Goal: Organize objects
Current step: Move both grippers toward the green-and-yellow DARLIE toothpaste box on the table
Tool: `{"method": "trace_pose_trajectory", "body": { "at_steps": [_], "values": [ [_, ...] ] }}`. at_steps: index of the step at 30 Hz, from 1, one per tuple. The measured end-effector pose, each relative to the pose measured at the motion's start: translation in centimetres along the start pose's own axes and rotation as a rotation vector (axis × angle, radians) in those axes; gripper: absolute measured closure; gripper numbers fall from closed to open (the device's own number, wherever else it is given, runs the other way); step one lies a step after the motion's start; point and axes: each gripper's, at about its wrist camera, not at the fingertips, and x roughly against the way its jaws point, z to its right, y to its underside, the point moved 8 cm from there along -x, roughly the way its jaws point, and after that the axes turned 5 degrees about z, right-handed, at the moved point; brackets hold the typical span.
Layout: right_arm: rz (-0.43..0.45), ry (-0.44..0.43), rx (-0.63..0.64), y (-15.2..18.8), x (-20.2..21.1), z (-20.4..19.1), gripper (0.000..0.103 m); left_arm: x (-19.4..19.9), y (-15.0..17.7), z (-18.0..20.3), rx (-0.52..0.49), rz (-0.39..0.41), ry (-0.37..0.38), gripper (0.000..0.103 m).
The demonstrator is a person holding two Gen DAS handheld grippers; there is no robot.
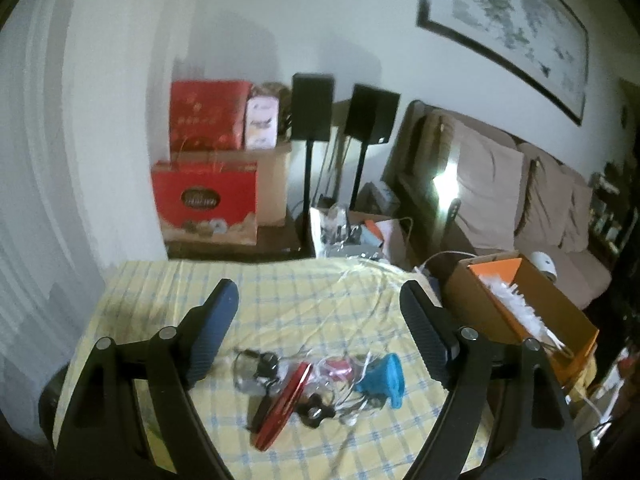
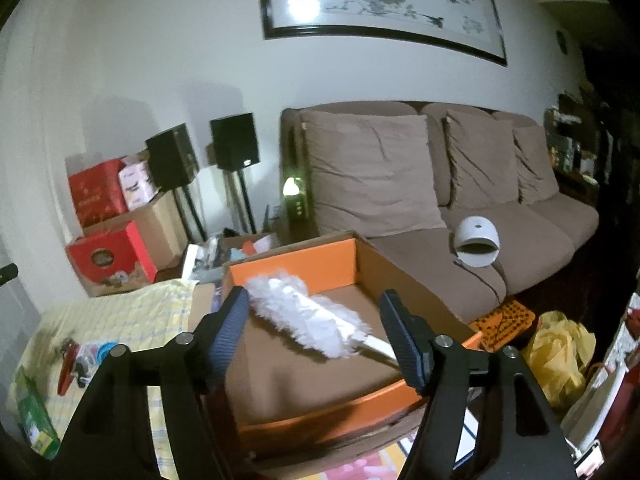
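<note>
My left gripper hangs open over the yellow checked tablecloth, with nothing between its fingers. Below it lies a small heap: a red flat case, a blue cup-shaped piece, a black knob, a pink item and tangled thin cables. My right gripper stands open above a cardboard box with orange walls. A white fluffy duster lies inside the box, its handle toward the right finger, and the pads do not press on it. The same box shows at the table's right in the left wrist view.
Red gift boxes and two black speakers on stands stand beyond the table. A brown sofa carries a white dome-shaped device. A yellow bag lies on the floor, and a green packet sits at the table's near left.
</note>
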Motion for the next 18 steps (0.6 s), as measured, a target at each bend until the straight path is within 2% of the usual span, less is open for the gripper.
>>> {"method": "trace_pose_trajectory", "body": {
  "at_steps": [8,12,15,18],
  "values": [
    [-0.052,-0.084,0.064,1.9,-1.3,-5.2,0.03,1.1,-0.2,-6.3,0.083,0.024,-0.067,0.003],
    [-0.076,-0.123,0.103,2.6,-1.1,-8.2,0.029,1.3,0.2,-9.2,0.123,0.009,-0.071,0.0],
    [-0.073,-0.176,0.135,2.9,-0.5,-10.9,0.024,1.0,0.7,-11.4,0.112,-0.008,-0.111,0.0],
    [-0.088,-0.224,0.167,4.0,-0.3,-13.7,0.023,1.1,1.1,-13.4,0.117,-0.019,-0.133,0.0]
  ]
}}
